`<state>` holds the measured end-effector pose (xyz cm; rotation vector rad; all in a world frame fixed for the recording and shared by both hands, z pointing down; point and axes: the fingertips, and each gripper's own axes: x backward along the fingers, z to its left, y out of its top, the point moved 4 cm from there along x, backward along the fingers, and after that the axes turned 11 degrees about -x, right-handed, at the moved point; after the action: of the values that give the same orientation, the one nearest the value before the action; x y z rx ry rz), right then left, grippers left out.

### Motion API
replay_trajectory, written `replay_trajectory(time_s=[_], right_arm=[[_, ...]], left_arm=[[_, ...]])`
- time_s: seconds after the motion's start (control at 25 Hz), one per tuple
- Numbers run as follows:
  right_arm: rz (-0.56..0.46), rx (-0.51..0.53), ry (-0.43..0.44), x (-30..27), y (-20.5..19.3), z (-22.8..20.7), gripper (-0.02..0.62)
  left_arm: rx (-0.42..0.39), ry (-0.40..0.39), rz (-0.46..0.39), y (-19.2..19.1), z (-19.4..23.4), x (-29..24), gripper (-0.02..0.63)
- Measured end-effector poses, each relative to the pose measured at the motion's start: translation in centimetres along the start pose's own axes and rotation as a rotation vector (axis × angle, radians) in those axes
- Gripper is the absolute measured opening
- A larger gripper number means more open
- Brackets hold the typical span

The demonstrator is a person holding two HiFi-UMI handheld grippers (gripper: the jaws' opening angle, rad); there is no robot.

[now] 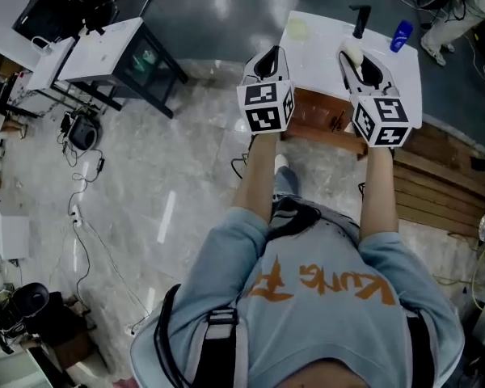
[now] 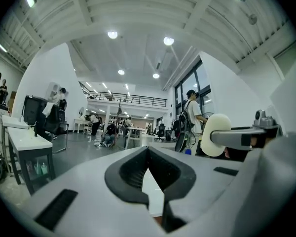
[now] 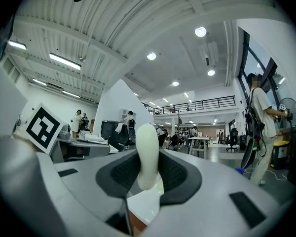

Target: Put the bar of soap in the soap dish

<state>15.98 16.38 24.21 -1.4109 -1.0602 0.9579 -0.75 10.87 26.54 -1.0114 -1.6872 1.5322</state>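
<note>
the right gripper (image 1: 357, 63) grips the bar of soap (image 3: 148, 152) upright over the white worktop (image 1: 323, 43); the left gripper (image 2: 148, 154) is clenched on nothing. soap is slick (and held by one end), so a jolt could drop it short of the soap dish (image 1: 297, 28).

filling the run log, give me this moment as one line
right gripper: shut on bar of soap | left gripper: shut, empty | soap over white table, not in dish
</note>
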Motion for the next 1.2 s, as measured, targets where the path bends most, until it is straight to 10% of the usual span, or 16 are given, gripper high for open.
replay_trajectory(time_s=[1.2], right_arm=[[0.339, -0.170, -0.129, -28.0, -12.6, -11.2, 0.123]], left_arm=[[0.153, -0.218, 0.267, -16.3, 10.7, -26.6, 0.021]])
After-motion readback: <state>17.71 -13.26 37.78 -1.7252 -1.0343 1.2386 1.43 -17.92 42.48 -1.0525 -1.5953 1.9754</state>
